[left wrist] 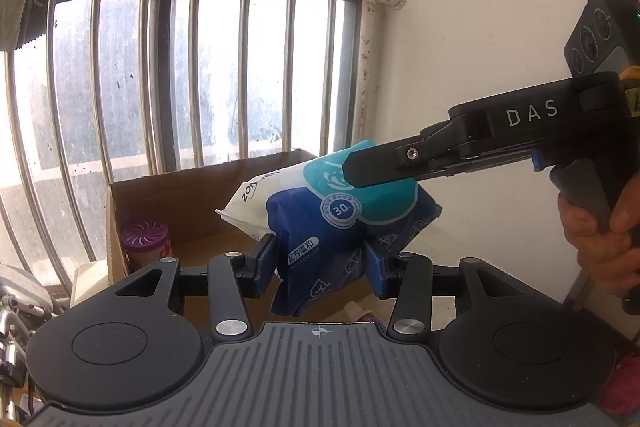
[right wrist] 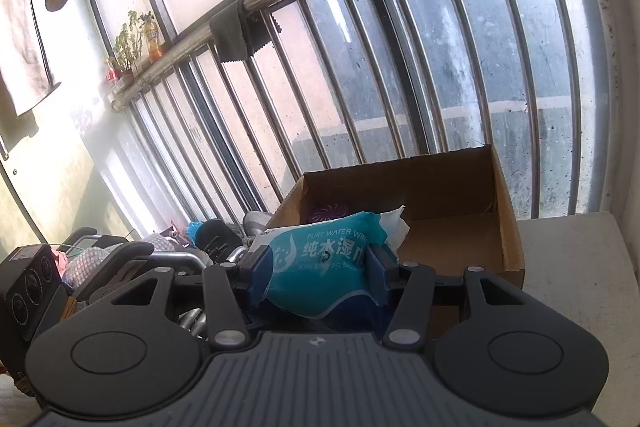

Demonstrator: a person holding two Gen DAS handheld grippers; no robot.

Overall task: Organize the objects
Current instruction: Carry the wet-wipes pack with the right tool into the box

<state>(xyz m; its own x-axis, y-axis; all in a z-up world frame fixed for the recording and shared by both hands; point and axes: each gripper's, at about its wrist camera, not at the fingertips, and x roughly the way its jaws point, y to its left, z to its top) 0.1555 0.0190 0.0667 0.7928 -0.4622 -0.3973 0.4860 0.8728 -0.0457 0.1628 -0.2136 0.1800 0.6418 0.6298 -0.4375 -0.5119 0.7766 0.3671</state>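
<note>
Holding the wet-wipes pack (left wrist: 340, 211) pinched between both the left gripper (left wrist: 320, 259) and the right gripper (right wrist: 316, 267) above the cardboard box (right wrist: 460, 227), both grips should release together once inside.

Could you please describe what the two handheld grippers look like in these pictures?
The left gripper has black linkage arms with silver rivets, blue finger pads and a ribbed grey body. The right gripper matches it; seen from the side, its black arm reads DAS, above a grey handle with yellow trim.
</note>
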